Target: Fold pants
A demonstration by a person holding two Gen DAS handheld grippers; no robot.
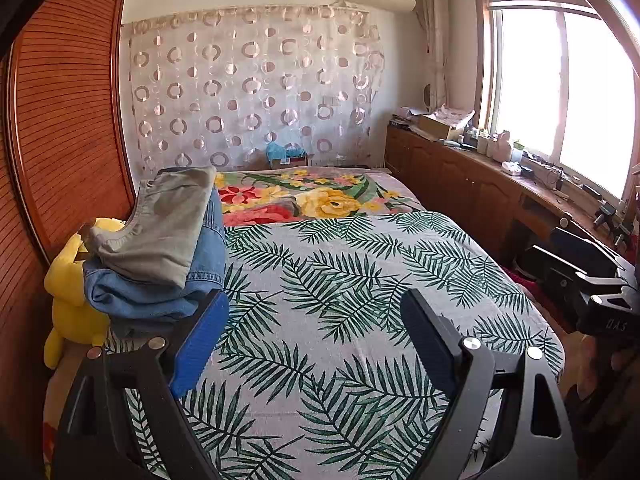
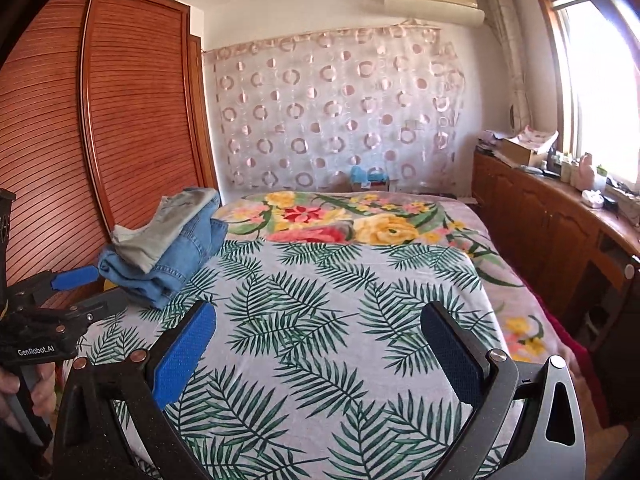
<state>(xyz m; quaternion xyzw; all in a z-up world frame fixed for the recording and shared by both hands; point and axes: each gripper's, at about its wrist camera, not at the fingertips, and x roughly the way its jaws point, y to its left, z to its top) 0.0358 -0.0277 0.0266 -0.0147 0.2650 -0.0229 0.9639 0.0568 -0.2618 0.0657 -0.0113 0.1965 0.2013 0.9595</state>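
**Pants stacked at the bed's left edge, both grippers empty**

At the left edge of the bed [image 1: 360, 264], right by the wooden wardrobe [image 1: 68, 120], sits the pile of pants [image 1: 160, 256]: a grey pair folded on top, blue denim pairs beneath, the stack leaning a little. Wedged between the pile and the wardrobe is a yellow plush toy [image 1: 68, 292], touching the denim. And the left gripper [image 1: 316, 340] hangs above the palm-leaf bedspread with its jaws spread wide, nothing between them, the left blue pad just beside the lowest denim fold in its own view. Over to the right gripper [image 2: 320, 352]: jaws wide apart too, nothing held, poised above the near middle of the bed. From the right wrist view, the left gripper shows at the left border, held in a hand [image 2: 24, 396]. A flowered blanket [image 1: 304, 196] covers the far end.
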